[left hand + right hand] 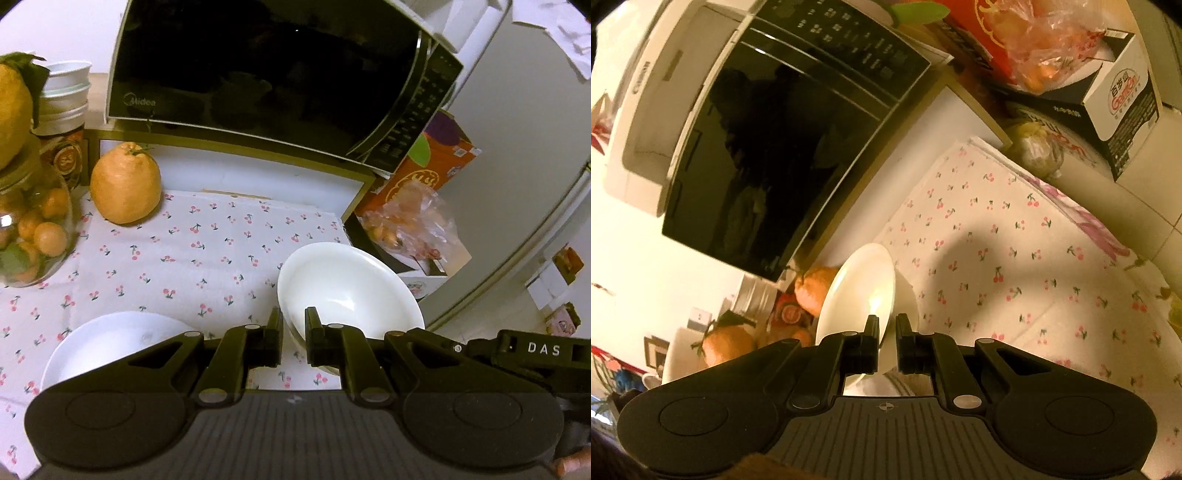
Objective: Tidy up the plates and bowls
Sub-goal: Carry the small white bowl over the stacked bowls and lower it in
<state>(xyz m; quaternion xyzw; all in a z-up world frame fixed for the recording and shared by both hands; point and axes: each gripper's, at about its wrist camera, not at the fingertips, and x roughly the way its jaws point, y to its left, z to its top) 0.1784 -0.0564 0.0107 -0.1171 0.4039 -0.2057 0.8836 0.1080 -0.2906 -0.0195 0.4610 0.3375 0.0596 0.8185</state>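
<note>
In the left wrist view my left gripper (293, 321) is shut on the near rim of a white bowl (354, 284), which is tilted above the right edge of the cherry-print cloth (184, 258). A white plate (110, 339) lies on the cloth at the lower left, partly hidden by the gripper body. In the right wrist view my right gripper (887, 325) is shut on the rim of a white bowl (860, 288), held tilted and seen nearly edge-on. I cannot tell whether both views show the same bowl.
A black microwave (258, 74) stands at the back of the table. Left of it are a large orange fruit (125, 184), a glass jar of small oranges (33, 229) and stacked tins. Boxes and a plastic bag of fruit (413, 221) crowd the right side. A black part marked DAS (543, 349) shows at the right.
</note>
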